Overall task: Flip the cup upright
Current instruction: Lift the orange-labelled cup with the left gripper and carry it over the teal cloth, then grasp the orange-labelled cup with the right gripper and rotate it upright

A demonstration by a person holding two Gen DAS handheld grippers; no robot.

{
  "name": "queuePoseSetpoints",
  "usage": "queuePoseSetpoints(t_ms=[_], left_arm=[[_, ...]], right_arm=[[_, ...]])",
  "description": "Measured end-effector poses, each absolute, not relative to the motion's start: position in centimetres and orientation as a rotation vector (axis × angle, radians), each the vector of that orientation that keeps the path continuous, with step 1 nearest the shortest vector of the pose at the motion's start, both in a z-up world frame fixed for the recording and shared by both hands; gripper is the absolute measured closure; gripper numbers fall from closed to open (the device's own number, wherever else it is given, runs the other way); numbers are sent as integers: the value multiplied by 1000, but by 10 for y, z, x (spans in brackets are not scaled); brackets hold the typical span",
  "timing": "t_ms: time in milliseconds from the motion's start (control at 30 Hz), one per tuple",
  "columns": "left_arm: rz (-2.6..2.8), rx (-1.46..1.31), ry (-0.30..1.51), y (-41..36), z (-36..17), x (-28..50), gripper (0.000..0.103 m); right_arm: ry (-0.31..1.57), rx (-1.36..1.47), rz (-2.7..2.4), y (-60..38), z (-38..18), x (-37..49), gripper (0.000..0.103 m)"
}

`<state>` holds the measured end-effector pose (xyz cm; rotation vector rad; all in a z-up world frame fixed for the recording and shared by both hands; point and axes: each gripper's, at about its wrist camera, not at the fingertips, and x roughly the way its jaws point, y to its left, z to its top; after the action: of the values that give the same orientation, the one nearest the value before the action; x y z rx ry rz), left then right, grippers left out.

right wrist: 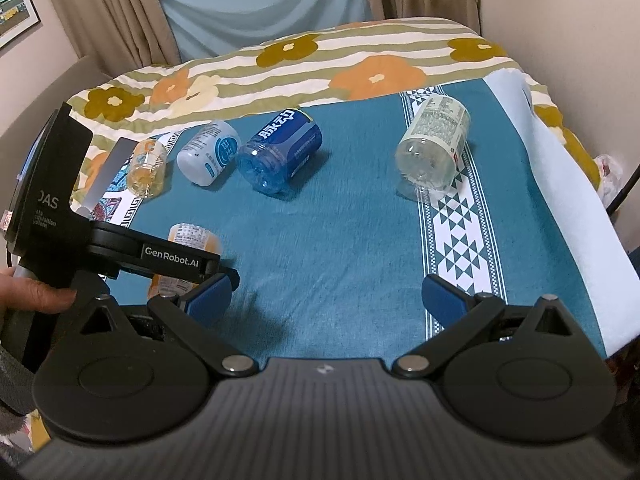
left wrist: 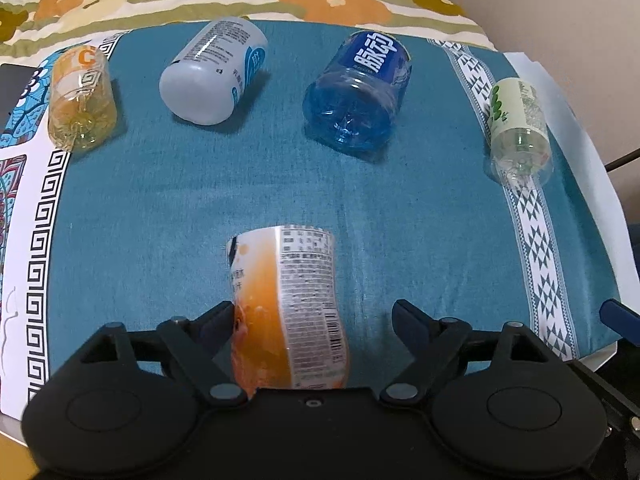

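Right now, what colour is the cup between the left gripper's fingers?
Orange with a white printed label, clearest in the left wrist view.

Black hand-held gripper (blue pads, "GenRobot.AI" lettering)

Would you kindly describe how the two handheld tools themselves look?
Both are matte black with round pivot discs, silver rivets and scissor linkages ending in blue finger pads. The left tool, seen from the right camera, bears white "GenRobot.AI" lettering. The right tool has a ribbed grey body.
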<state>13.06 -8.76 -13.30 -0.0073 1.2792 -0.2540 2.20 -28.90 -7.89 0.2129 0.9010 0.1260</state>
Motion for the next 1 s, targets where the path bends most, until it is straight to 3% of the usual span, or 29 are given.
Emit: queuePoseSetpoints(t_ms=[233,567,800,1000], left_arm=[[-207,-46,1234,-79,-118,120,13],[-115,-91,1040,-31,-51,77,0],[-92,-104,976,22,-42,52,0],[-91,-116,967,52,-53,47,0]], right_arm=[[890,192,165,-289,-74,16,0],[898,161,234,-282,-40,35,0],[1021,207,307,-244,-23,78,0],[1180,241,349,-198,-55,120,0]])
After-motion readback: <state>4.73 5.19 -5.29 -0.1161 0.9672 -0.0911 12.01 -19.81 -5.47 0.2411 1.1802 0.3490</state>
